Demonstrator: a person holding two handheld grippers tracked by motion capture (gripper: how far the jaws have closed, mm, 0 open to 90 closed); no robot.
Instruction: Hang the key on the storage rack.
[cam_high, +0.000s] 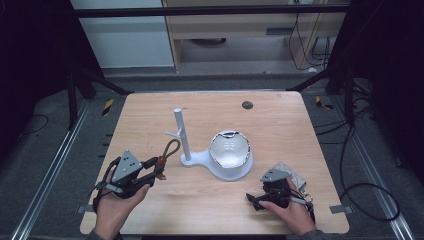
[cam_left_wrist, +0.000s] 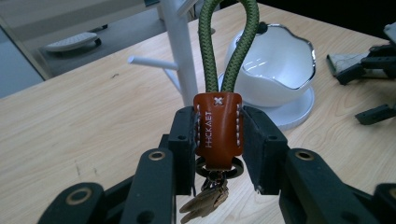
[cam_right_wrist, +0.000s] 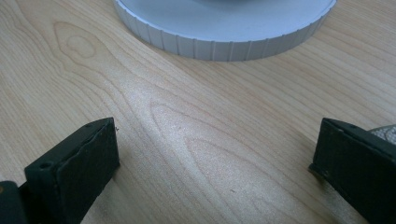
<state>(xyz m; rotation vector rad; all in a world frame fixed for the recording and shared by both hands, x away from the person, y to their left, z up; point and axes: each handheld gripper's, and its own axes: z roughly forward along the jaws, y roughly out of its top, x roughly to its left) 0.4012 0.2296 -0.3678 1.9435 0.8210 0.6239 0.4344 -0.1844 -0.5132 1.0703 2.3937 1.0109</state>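
Near the tabletop's (cam_high: 150, 210) front-left corner, with the left gripper (cam_left_wrist: 218, 135) clamped on the keychain's (cam_left_wrist: 217, 128) leather tab, lift the green loop (cam_left_wrist: 229, 42) squarely over the stand's (cam_high: 181, 135) peg.

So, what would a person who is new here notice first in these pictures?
Probably the key strap: its brown leather tab is clamped between the pads of the left gripper, with the green cord loop standing up and keys hanging below. Just behind it stands a white stand with a peg post and a shiny white bowl. The right gripper rests open on the table, at the near right.
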